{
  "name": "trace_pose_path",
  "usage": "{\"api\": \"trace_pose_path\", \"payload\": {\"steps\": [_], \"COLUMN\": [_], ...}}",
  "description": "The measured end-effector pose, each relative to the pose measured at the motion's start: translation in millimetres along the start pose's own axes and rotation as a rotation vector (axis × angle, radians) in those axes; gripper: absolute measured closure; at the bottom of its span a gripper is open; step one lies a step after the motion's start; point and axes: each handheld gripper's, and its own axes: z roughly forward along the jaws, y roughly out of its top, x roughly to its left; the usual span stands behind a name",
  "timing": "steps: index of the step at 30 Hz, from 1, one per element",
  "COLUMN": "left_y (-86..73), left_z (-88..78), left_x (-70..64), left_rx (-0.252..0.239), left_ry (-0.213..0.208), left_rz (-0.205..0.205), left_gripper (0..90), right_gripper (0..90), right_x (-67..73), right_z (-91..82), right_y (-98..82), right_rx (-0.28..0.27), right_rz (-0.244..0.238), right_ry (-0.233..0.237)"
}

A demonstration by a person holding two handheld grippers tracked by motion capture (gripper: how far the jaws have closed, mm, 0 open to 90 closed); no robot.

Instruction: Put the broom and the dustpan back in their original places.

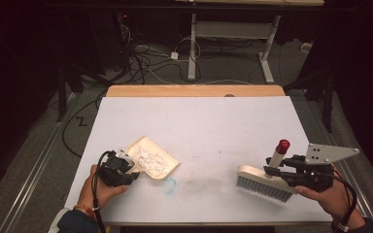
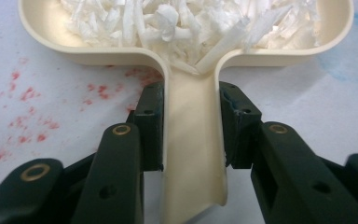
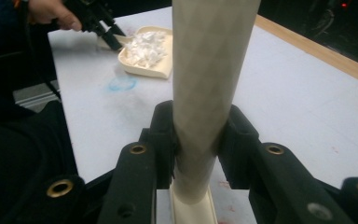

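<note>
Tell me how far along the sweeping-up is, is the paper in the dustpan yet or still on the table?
Mostly done, it seems. The white paper shreds sit piled in the cream dustpan, and I see no loose scraps on the table. In hand: the left gripper is clamped on the dustpan's handle, and the right gripper is clamped on the brush handle, its bristles on the table away from the pan. Probably left: emptying the pan.
</note>
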Motion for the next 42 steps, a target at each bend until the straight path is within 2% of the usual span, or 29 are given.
{"api": "trace_pose_path", "payload": {"steps": [4,8,12,17,20,25,27,30,31,35,39,41,42], "left_y": [-3.0,-4.3,-4.3,-6.1,-6.2,-2.7,-0.5,3.1,4.0,4.1,3.6,2.8,2.7], "left_z": [-0.9,-1.5,0.1,1.8,3.4,7.1,9.3,10.2,9.8,7.7,5.8,3.1,1.5], "left_x": [5.6,14.4,23.9,34.8,38.4,36.8,32.6,23.4,20.7,13.5,5.4,2.7,2.0], "left_rx": [-0.020,-0.045,-0.066,-0.088,-0.098,-0.117,-0.111,-0.114,-0.111,-0.124,-0.138,-0.157,-0.173], "left_ry": [0.021,0.059,0.109,0.144,0.151,0.164,0.161,0.165,0.167,0.117,0.118,0.132,0.124], "left_rz": [-0.033,-0.091,-0.142,-0.225,-0.260,-0.299,-0.306,-0.324,-0.318,-0.297,-0.290,-0.277,-0.273], "left_gripper": [63.1,63.1,63.1,63.1,63.1,62.9,62.1,50.9,47.6,46.1,43.0,40.5,38.3], "right_gripper": [70.4,70.4,70.3,70.2,70.2,69.5,69.0,68.0,67.7,66.3,64.6,64.1,63.8], "right_x": [-7.9,-14.6,-20.4,-28.9,-39.0,-51.8,-55.0,-58.6,-59.3,-63.0,-67.8,-70.4,-71.6], "right_z": [-3.7,-5.2,-0.1,9.6,15.3,23.3,25.5,28.3,28.6,31.0,33.5,35.2,36.1], "right_y": [-3.3,-4.9,-6.4,-8.3,-7.7,-8.3,-8.1,-8.4,-8.4,-8.3,-8.1,-8.6,-8.7], "right_rx": [0.003,0.016,0.032,0.063,0.059,0.042,0.042,0.038,0.038,0.033,0.035,0.029,0.028], "right_rz": [0.021,0.046,0.059,0.071,0.083,0.116,0.121,0.128,0.130,0.136,0.147,0.160,0.165], "right_ry": [-0.012,-0.009,-0.012,0.006,0.005,-0.001,-0.010,-0.025,-0.031,-0.058,-0.100,-0.111,-0.123]}}
